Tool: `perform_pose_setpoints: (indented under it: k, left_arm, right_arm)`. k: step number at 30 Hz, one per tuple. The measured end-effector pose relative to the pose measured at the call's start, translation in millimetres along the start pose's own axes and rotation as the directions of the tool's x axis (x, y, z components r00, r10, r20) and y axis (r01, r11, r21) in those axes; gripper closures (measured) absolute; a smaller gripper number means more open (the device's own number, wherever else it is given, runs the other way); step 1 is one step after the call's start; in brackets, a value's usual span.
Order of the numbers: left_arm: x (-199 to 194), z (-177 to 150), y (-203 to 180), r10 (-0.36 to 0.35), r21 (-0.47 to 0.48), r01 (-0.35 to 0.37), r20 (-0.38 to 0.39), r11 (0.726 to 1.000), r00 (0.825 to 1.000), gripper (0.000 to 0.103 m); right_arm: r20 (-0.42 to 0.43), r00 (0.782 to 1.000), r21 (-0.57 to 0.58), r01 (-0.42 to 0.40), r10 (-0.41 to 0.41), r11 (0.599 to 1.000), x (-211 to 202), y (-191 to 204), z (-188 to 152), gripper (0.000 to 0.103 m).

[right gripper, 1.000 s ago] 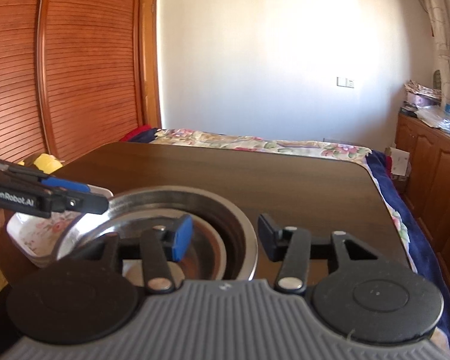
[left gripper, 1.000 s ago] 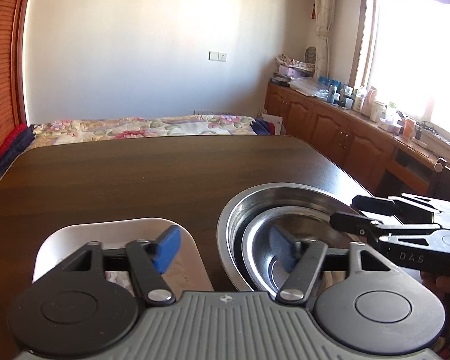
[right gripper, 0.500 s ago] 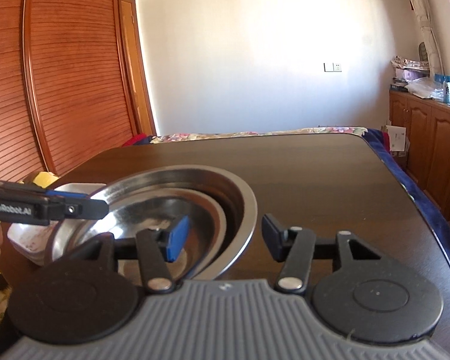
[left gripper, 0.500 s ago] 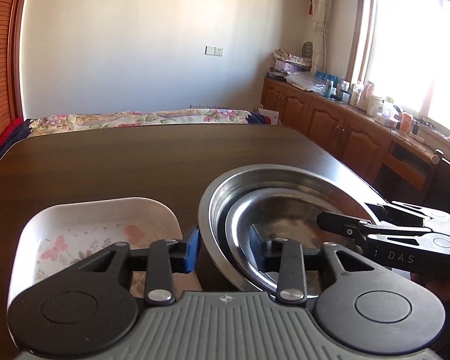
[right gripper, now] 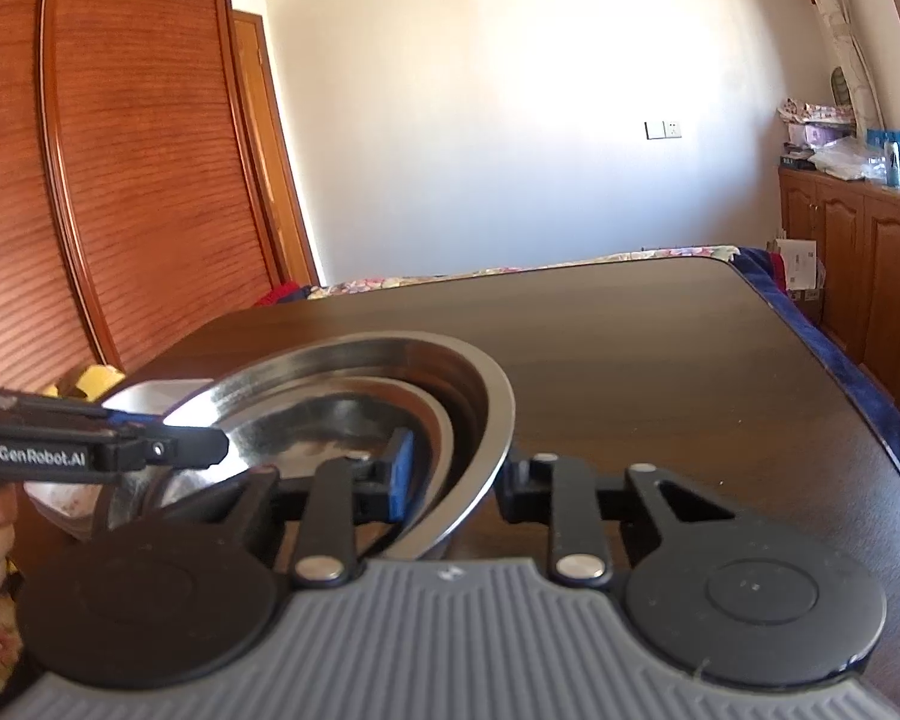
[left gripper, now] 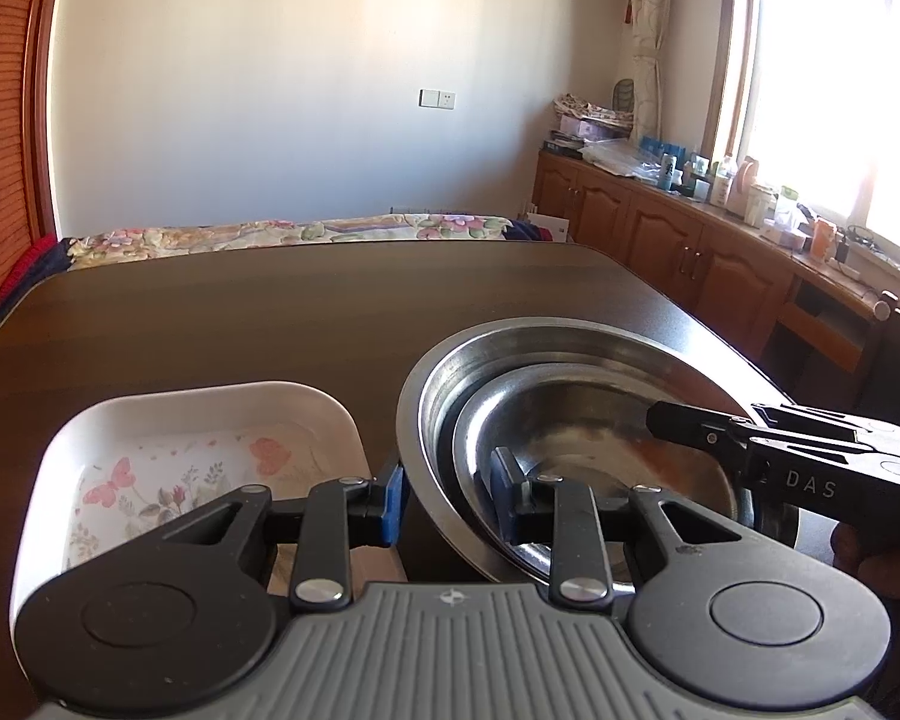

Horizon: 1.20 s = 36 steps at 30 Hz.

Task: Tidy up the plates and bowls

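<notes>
Left gripper (left gripper: pixel 444 498) and right gripper (right gripper: pixel 453 480): jaws closing across opposite rims of nested steel bowls (left gripper: pixel 570 384). Advice: lift level, together.

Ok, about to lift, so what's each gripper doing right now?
Left gripper: closing, gripping the nested steel bowls by their rims.
Right gripper: closing, gripping the opposite rims.

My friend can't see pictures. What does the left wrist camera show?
The left tongs are closing across the near rim of a big steel bowl with a smaller steel bowl nested inside, on a dark wooden table. A white butterfly dish sits left of the bowls, and the right tongs reach in from the right.
</notes>
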<state>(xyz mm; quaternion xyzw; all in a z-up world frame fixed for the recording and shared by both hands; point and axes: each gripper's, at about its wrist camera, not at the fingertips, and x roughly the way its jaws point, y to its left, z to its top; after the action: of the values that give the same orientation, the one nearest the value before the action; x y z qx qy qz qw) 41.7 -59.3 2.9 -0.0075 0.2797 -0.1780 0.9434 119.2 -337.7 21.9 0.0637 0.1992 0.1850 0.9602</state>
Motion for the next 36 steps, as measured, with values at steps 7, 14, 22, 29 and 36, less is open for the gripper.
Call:
perform_pose_setpoints:
  k: [7, 14, 22, 29, 36]
  left_arm:
    - [-7, 2, 2, -0.019, -0.027, 0.019, 0.019, 0.999, 1.000, 0.072]
    - [-18, 8, 5, -0.036, -0.033, 0.038, 0.054, 0.999, 0.998, 0.072]
    - [-32, 16, 14, -0.042, -0.036, 0.045, 0.090, 0.998, 0.995, 0.072]
    - [-44, 19, 26, -0.010, -0.036, 0.014, 0.107, 0.999, 0.994, 0.072]
    - [-56, 22, 50, 0.026, -0.061, -0.019, 0.125, 0.998, 0.992, 0.072]
  right_arm:
    - [0.019, 1.000, 0.027, -0.012, 0.012, 1.000, -4, -3, 4, 0.073]
    - [0.038, 0.999, 0.019, -0.020, 0.019, 1.000, -8, -1, 12, 0.073]
    - [0.046, 0.999, 0.008, -0.027, 0.026, 1.000, -8, 6, 24, 0.073]
    - [0.040, 0.998, -0.016, -0.043, 0.044, 0.999, -2, 19, 25, 0.073]
    - [0.029, 0.997, -0.047, -0.077, 0.078, 0.996, 5, 38, 29, 0.073]
